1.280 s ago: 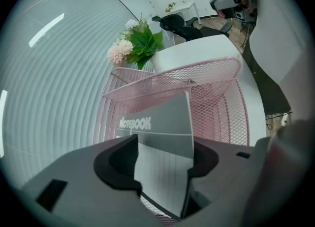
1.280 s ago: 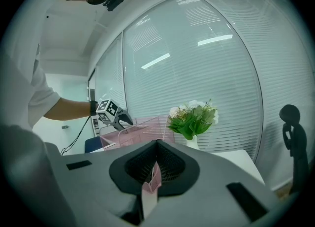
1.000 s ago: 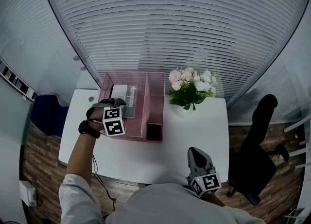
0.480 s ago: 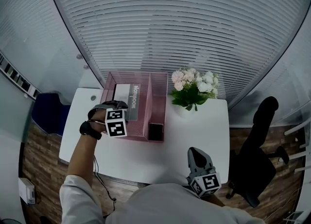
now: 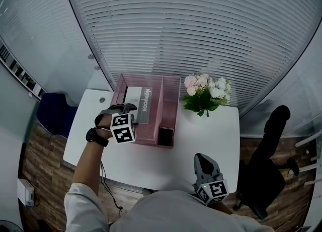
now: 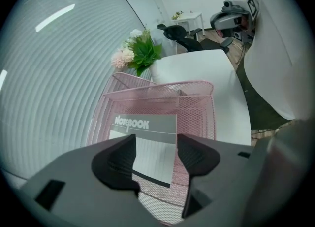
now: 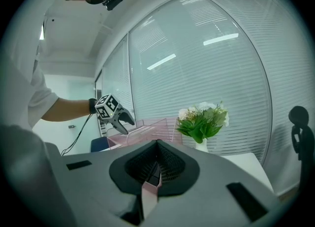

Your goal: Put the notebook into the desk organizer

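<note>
White slatted blinds [image 5: 201,34] fill the wall behind a white desk [image 5: 201,145]. A black office chair [image 5: 266,160] stands off the desk's right end, and a blue chair [image 5: 53,112] off its left end.

On the left rear part of the desk sits the pink mesh desk organizer [image 5: 151,134], with a long divider that splits it into a left and a right compartment. A small dark pocket [image 5: 165,136] sits at its near right corner. Just beside the organizer's right rear corner stands a bunch of pink and white flowers [image 5: 206,92] with green leaves.

The notebook [image 5: 141,104] is inside the organizer's left compartment. Its grey band with the word NOTEBOOK lies toward the divider, and the white lined part is beside that. Whether it lies flat or leans on the mesh cannot be told.

The left gripper [image 5: 126,108] hangs over the near left corner of the organizer and points into that compartment. In the left gripper view its jaws stand spread apart with nothing pinched. The notebook shows in the gap beyond them, apart from both pads.

The right gripper [image 5: 204,159] is at the near edge of the desk, close to the person's body and well apart from the organizer. Its jaws are pressed together and hold nothing.
</note>
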